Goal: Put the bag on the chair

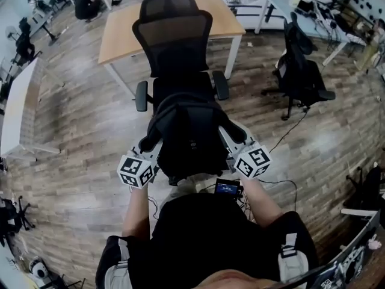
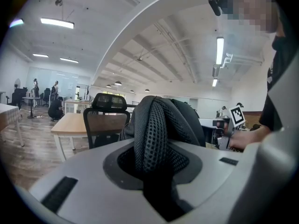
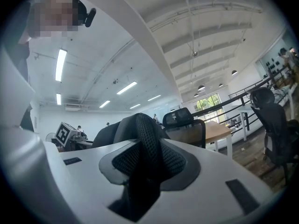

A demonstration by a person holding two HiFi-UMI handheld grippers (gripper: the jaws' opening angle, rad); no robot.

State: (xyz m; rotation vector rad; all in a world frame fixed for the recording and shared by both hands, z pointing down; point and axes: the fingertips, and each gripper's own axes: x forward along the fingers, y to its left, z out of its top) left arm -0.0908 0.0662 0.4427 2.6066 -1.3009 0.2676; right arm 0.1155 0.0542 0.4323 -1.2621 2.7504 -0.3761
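A black backpack (image 1: 186, 134) hangs between my two grippers, just in front of the seat of a black mesh office chair (image 1: 174, 35). My left gripper (image 1: 147, 144) is shut on the bag's left padded mesh strap (image 2: 152, 134). My right gripper (image 1: 237, 138) is shut on the other mesh strap (image 3: 147, 148). In the head view the bag's top overlaps the chair's seat (image 1: 180, 88), and whether they touch cannot be told. The chair's backrest (image 2: 105, 118) shows behind the bag in the left gripper view, and the chair (image 3: 184, 121) also shows in the right gripper view.
A wooden table (image 1: 120, 32) stands right behind the chair. Another black office chair (image 1: 301, 71) stands at the right, with a cable (image 1: 283, 143) across the wood floor. A white table (image 1: 18, 101) is at the left. People are at the far back left (image 1: 87, 5).
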